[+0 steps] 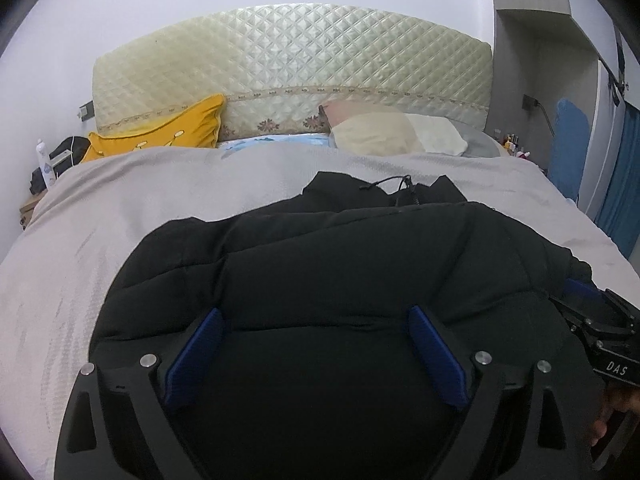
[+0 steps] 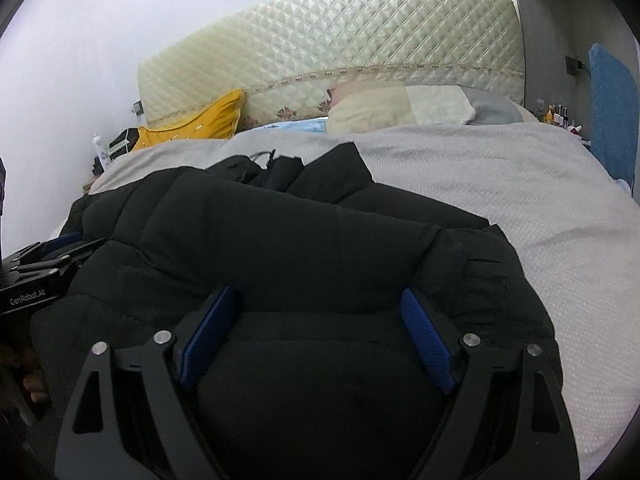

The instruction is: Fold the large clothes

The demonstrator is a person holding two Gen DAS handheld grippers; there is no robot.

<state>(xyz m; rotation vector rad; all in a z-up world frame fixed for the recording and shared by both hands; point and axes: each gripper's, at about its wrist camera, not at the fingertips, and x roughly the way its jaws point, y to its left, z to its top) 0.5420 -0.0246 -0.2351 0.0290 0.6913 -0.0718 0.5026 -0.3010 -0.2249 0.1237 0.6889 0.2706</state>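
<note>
A black puffer jacket [image 1: 340,264] lies bunched on the grey bedspread [image 1: 120,200], its hood and drawcord at the far end. My left gripper [image 1: 316,316] is open, its blue pads [image 1: 200,356] wide apart just over the jacket's near edge. My right gripper [image 2: 316,296] is open too, over the jacket [image 2: 300,240], blue pads [image 2: 424,340] apart. Each gripper shows at the edge of the other's view: the right gripper [image 1: 600,320] beside the jacket's right side, the left gripper [image 2: 44,264] at its left side.
A quilted cream headboard [image 1: 288,68] stands at the far end with a yellow cushion [image 1: 160,132] and pale pillows [image 1: 392,132]. A bedside table with bottles [image 1: 44,168] is at the left. Blue fabric [image 1: 568,148] hangs at the right. The bedspread [image 2: 520,200] stretches right of the jacket.
</note>
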